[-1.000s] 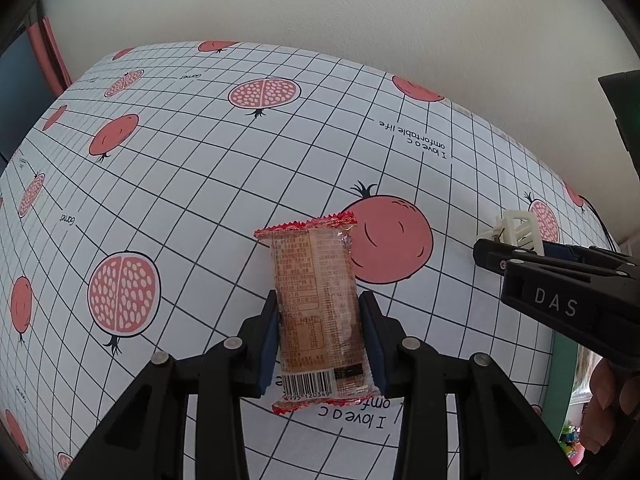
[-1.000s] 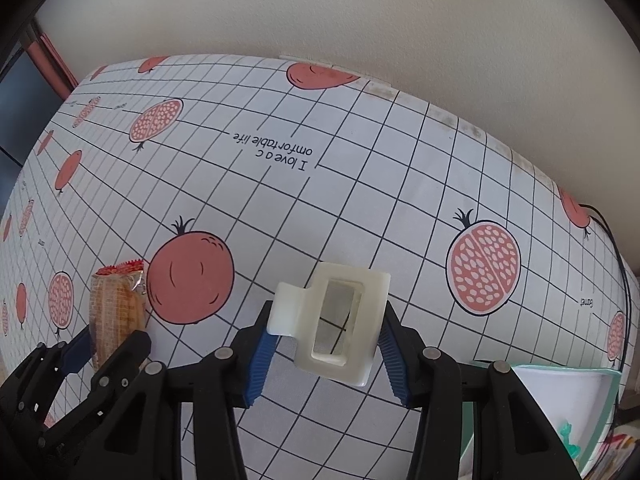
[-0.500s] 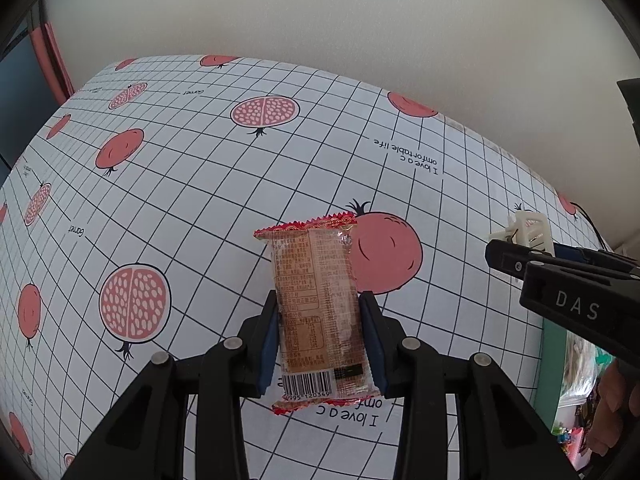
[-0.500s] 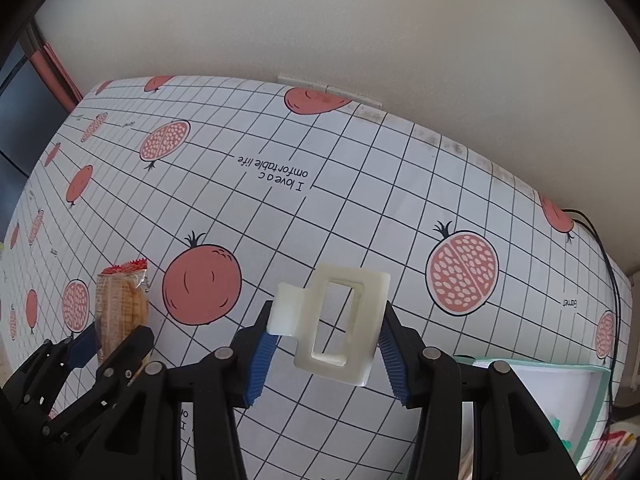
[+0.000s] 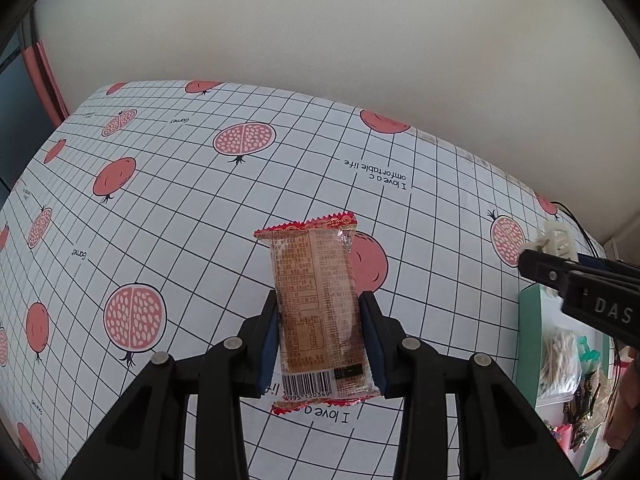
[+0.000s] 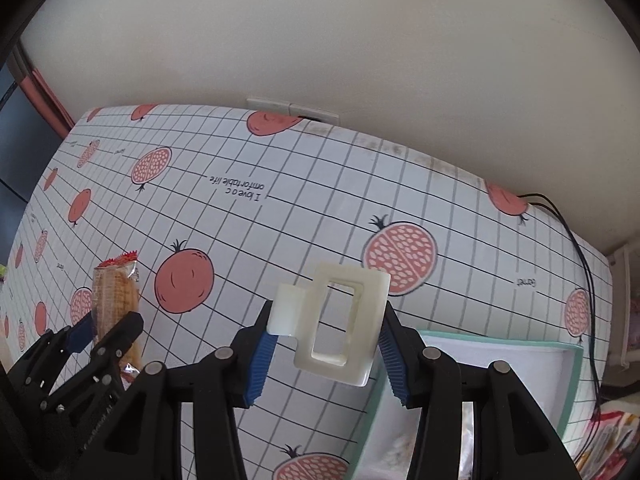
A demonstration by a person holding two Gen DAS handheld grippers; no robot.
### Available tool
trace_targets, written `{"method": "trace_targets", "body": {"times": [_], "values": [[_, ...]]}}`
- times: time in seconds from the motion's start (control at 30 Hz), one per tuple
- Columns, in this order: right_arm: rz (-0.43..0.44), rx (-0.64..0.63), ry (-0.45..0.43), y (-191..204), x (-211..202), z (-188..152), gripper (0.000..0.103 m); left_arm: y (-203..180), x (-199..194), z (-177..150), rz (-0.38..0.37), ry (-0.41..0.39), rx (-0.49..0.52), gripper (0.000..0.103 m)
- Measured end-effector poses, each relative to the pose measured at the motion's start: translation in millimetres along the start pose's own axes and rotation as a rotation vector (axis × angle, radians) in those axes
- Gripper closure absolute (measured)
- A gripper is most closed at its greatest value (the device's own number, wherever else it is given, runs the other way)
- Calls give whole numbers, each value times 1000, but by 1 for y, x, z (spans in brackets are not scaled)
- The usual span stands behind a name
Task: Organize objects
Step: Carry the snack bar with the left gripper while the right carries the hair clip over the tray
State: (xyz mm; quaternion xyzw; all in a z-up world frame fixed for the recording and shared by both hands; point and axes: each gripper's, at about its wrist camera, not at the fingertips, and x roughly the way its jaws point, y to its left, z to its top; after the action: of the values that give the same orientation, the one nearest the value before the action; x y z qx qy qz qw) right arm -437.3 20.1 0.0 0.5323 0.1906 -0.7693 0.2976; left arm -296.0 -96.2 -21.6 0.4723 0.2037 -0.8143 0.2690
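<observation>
My left gripper (image 5: pixel 320 340) is shut on a brown snack packet (image 5: pixel 316 304) with red crimped ends and a barcode, held lengthwise above the table. That packet (image 6: pixel 116 304) and the left gripper (image 6: pixel 108 328) also show at the left of the right wrist view. My right gripper (image 6: pixel 326 336) is shut on a cream-white plastic hair claw clip (image 6: pixel 338 320), held in the air over the table's right part. In the left wrist view the clip (image 5: pixel 558 238) pokes out at the right edge, beyond the right gripper's black finger (image 5: pixel 548 270).
A tablecloth (image 5: pixel 200 216) with a grid and pomegranate print covers the table, against a cream wall. A mint-green box (image 6: pixel 532 350) with packets inside stands at the right, just under the right gripper. Black cables (image 6: pixel 576 240) run down the table's far right corner.
Both grippers have risen and pulled back from the table with their loads. More of the wall shows, and the mint-green box has come further into both views.
</observation>
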Motion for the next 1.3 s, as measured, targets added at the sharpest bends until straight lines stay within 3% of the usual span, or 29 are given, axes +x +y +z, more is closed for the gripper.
{"method": "trace_targets", "body": {"times": [0.37, 0.87, 1.07, 1.3], "values": [[-39, 79, -31, -58, -33, -21, 52, -29, -16, 3, -20, -32, 60, 63], [-113, 209, -21, -151, -45, -69, 52, -134, -32, -24, -228, -52, 236, 63], [-128, 244, -21, -180, -45, -83, 52, -174, -31, -42, -281, -48, 312, 63], [-139, 269, -7, -204, -38, -94, 52, -203, -25, -59, -287, -41, 375, 63]]}}
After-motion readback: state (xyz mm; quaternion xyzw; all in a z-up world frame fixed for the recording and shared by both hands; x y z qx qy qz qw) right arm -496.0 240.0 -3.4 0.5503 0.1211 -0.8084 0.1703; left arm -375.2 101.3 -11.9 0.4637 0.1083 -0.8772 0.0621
